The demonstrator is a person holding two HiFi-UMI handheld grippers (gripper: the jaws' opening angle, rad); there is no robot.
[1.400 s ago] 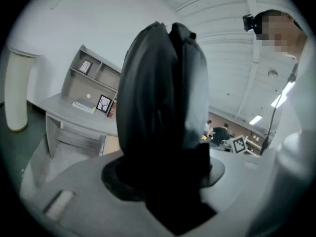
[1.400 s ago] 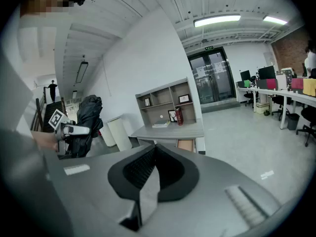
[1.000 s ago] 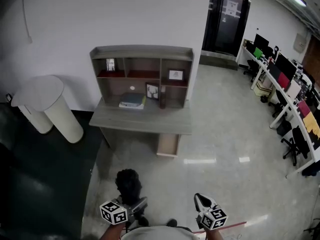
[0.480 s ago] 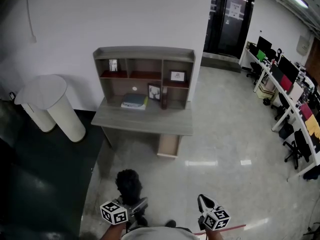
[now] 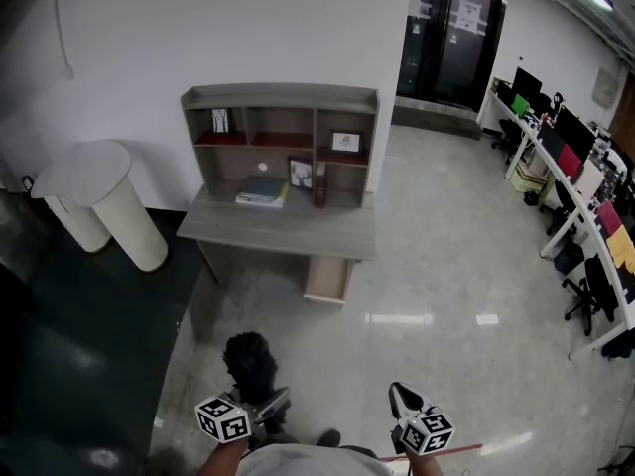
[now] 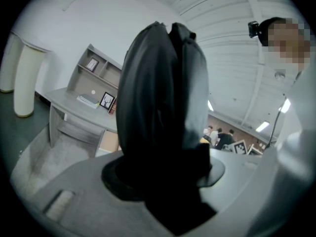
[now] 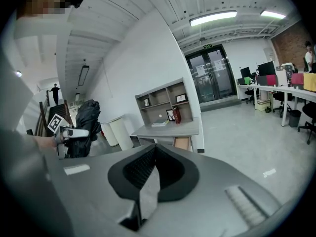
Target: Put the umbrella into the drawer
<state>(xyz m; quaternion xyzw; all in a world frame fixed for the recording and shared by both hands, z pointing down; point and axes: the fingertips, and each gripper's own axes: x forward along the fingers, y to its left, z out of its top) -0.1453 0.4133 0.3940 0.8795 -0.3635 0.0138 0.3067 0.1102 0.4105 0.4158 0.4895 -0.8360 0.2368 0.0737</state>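
Observation:
A folded black umbrella [image 5: 250, 357] stands upright in my left gripper [image 5: 274, 403], which is shut on its lower part. In the left gripper view the umbrella [image 6: 163, 93] fills the middle and hides the fingertips. My right gripper [image 5: 397, 393] is beside it at the bottom of the head view; its jaws [image 7: 154, 149] are shut with nothing between them. Across the floor stands a grey desk [image 5: 278, 234] with a shelf unit on top. Its drawer [image 5: 327, 279] under the right end is pulled open. The drawer [image 7: 182, 143] also shows in the right gripper view.
Two white cylindrical stands [image 5: 104, 201] stand left of the desk on dark flooring. Books, photo frames and a red bottle [image 5: 319, 184] sit in the shelf unit. Office desks with chairs [image 5: 585, 226] line the right side. Glass doors [image 5: 451, 38] are behind.
The head view has shifted a little, so the desk sits slightly higher and further left. Both grippers stay low in the view, and the umbrella stays in the left one.

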